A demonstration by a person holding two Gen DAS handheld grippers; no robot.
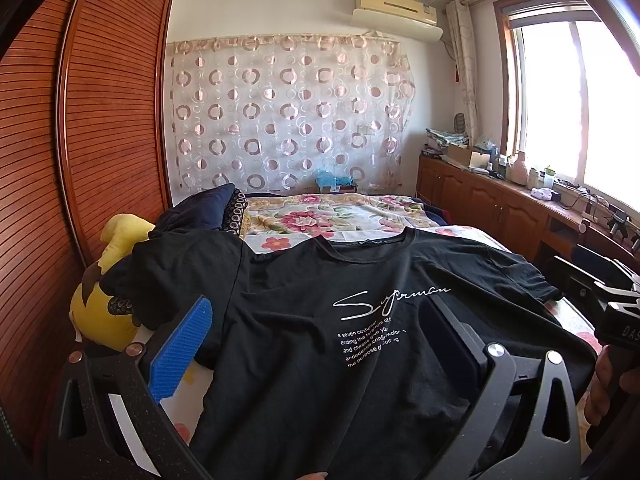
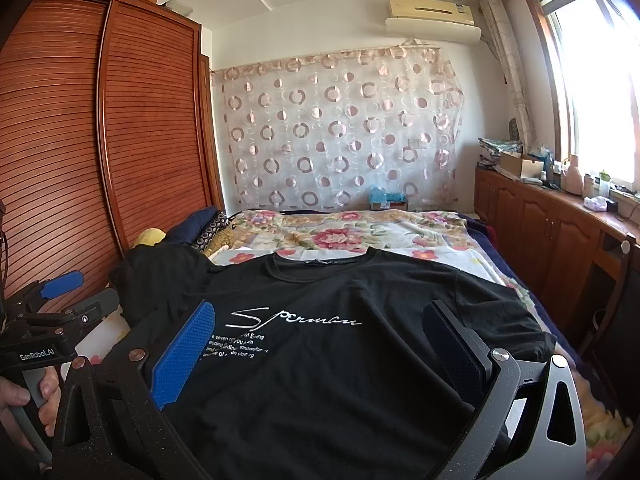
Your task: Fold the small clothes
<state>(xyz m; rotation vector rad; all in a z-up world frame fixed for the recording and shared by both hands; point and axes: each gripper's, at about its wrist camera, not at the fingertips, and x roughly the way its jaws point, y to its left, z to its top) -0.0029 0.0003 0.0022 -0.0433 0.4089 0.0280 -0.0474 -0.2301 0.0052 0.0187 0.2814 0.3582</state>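
A black T-shirt (image 1: pixel 320 344) with white script print lies spread face up on the bed, collar away from me; it also shows in the right wrist view (image 2: pixel 328 344). My left gripper (image 1: pixel 316 320) is open, its blue-padded fingers (image 1: pixel 180 356) wide apart above the shirt's lower left part, holding nothing. My right gripper (image 2: pixel 320 328) is open too, its fingers (image 2: pixel 184 352) spread above the shirt's lower right part. Each gripper shows at the edge of the other's view: the right gripper (image 1: pixel 616 312) and the left gripper (image 2: pixel 44 304).
The bed has a floral cover (image 1: pixel 320 216). A yellow plush toy (image 1: pixel 108 292) and dark pillows (image 1: pixel 200 208) lie at the bed's left, against a wooden slatted wardrobe (image 1: pixel 100 120). Wooden cabinets (image 2: pixel 540 232) with clutter run under the window on the right.
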